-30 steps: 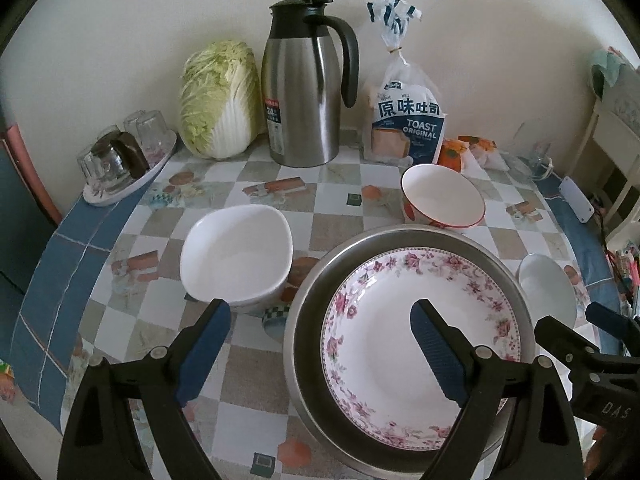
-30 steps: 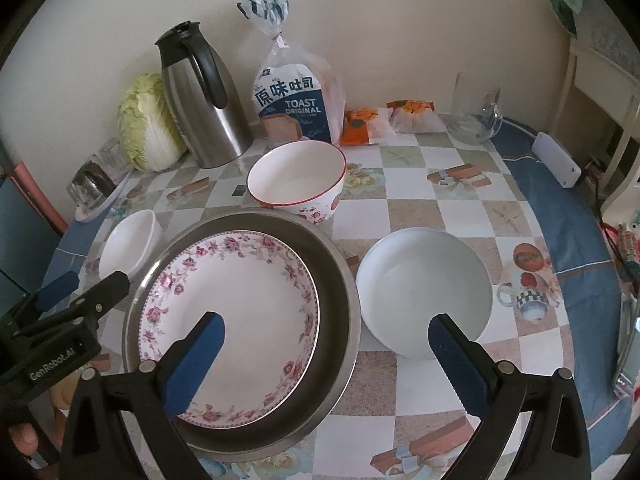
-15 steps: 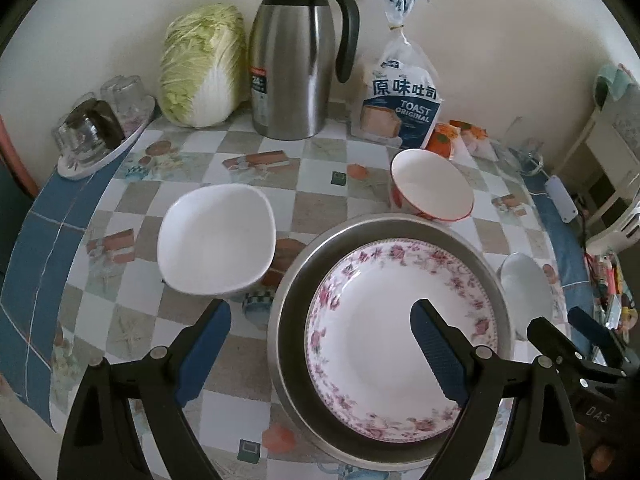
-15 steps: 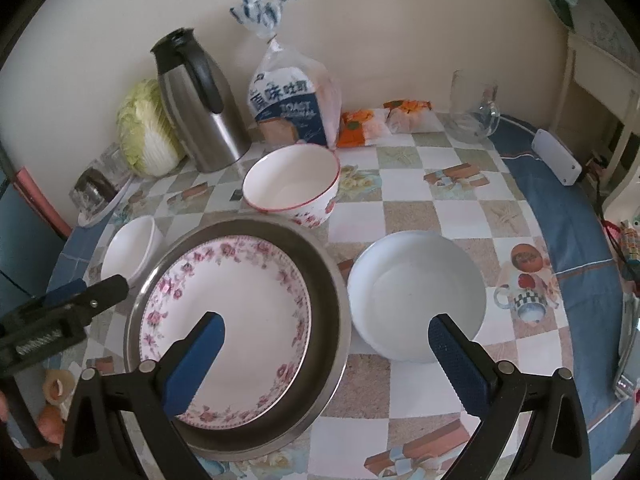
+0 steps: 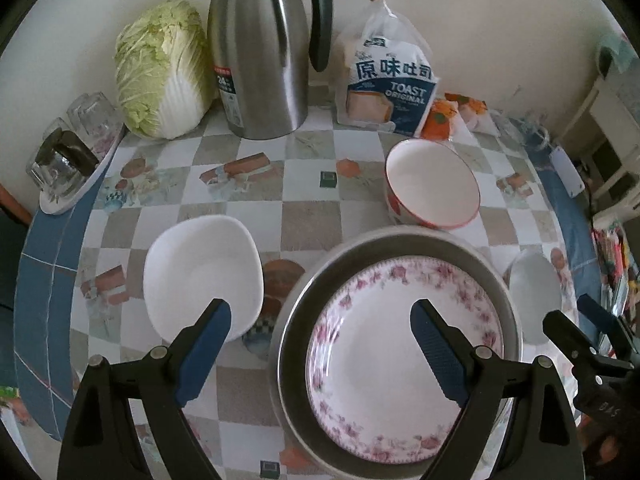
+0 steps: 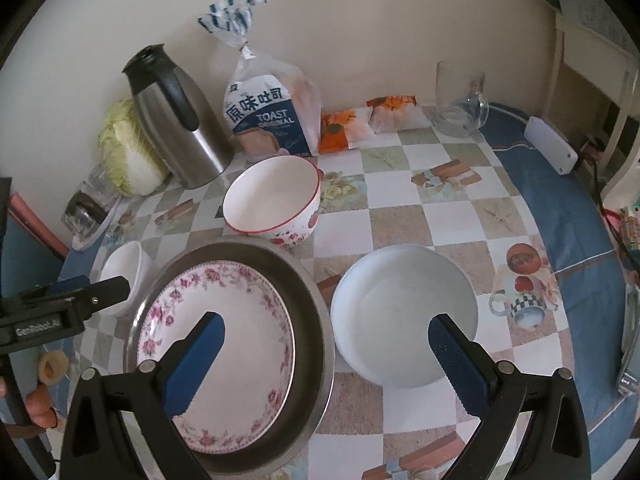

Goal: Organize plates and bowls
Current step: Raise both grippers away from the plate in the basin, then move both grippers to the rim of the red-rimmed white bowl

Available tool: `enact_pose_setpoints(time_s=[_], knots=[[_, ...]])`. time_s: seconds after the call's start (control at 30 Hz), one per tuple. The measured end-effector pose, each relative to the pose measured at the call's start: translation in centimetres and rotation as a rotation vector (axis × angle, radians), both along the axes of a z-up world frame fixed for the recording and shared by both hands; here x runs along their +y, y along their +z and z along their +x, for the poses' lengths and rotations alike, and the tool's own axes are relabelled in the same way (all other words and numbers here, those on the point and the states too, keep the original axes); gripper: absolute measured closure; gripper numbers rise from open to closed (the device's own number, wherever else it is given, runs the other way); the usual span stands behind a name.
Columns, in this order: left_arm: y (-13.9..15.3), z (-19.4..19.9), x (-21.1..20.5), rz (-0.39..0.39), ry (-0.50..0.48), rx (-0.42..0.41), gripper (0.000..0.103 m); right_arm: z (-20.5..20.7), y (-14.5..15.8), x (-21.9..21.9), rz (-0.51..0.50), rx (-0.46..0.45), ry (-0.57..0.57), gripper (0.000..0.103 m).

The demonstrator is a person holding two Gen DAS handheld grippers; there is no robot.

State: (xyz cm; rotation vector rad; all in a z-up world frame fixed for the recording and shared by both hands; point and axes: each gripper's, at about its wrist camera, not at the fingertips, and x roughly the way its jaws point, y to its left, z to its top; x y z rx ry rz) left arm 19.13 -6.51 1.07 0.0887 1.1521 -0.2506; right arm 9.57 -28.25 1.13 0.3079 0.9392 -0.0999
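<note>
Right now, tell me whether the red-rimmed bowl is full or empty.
Empty: the red-rimmed bowl stands upright, its bare white inside visible in both views.

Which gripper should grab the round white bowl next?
Right. The right gripper, open, has the round white bowl directly ahead; the left gripper faces the metal basin with the floral plate.

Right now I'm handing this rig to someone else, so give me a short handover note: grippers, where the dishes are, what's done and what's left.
Left gripper: open, empty, hovering over the table.
Right gripper: open, empty, hovering too.
Floral plate lies inside the steel basin.
Red-rimmed bowl stands just behind the basin.
White squarish bowl sits to the basin's left, round white bowl to its right.
Done: the plate is in the basin.
Left: all three bowls remain loose on the table; probably gather them into the basin.
</note>
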Motion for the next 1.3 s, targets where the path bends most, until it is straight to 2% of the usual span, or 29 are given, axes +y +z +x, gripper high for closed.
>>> enact_pose_setpoints(time_s=[0.1,0.2,0.37,0.43,0.57,0.63,0.7,0.83,0.9,1.03,1.07,1.1,1.13,1.17,1.2,1.23,1.3], knots=[[0.0,1.7,0.2,-0.027,0.020,0.023,0.011,1.2,0.5,-0.7,-0.009,0.009,0.011,0.000],[0.1,3.2,-0.5,-0.020,0.009,0.033,0.011,2.7,1.1,-1.4,-0.025,0.018,0.010,0.000],[1.6,5.5,-2.2,-0.032,-0.033,-0.020,0.011,5.9,1.9,-1.9,-0.057,0.044,0.033,0.000],[2.1,6.5,-2.5,-0.051,-0.031,-0.024,0.010,7.3,2.1,-2.1,-0.035,0.049,0.047,0.000],[2.7,8.5,-3.5,-0.057,-0.033,-0.065,0.003,9.7,1.7,-2.7,-0.012,0.085,0.030,0.001],[2.4,9.5,-4.4,-0.032,-0.058,-0.060,0.003,11.1,1.0,-2.7,-0.024,0.111,0.029,0.004],[1.5,10.3,-5.2,-0.024,-0.082,-0.024,0.003,12.1,0.3,-2.6,-0.027,0.130,0.028,0.018],[-0.9,11.4,-6.4,-0.002,-0.089,0.034,0.003,14.1,-1.9,-2.8,0.031,0.177,0.021,0.024],[-2.2,12.0,-7.0,0.033,-0.079,0.047,0.003,14.8,-2.9,-2.9,0.058,0.198,0.015,0.032],[-4.0,12.8,-7.8,0.034,-0.084,0.066,0.004,16.0,-4.5,-2.6,0.043,0.235,0.027,0.040],[-4.4,13.0,-7.9,0.034,-0.082,0.079,0.006,16.2,-4.9,-2.5,0.038,0.243,0.031,0.041],[-4.9,13.2,-8.0,0.032,-0.082,0.092,0.013,16.4,-5.2,-2.3,0.037,0.250,0.036,0.043],[-5.3,13.3,-8.2,0.032,-0.083,0.103,0.019,16.7,-5.7,-2.1,0.040,0.258,0.044,0.049],[-5.7,13.4,-8.4,0.036,-0.085,0.115,0.032,16.8,-5.9,-2.0,0.044,0.263,0.049,0.054],[-6.3,13.4,-8.6,0.035,-0.088,0.132,0.040,17.0,-6.2,-1.9,0.047,0.267,0.055,0.056],[-6.6,13.4,-8.6,0.030,-0.090,0.141,0.042,17.1,-6.5,-1.7,0.047,0.270,0.062,0.057],[-7.4,13.4,-8.9,0.021,-0.098,0.157,0.051,17.4,-6.9,-1.4,0.047,0.272,0.075,0.065]])
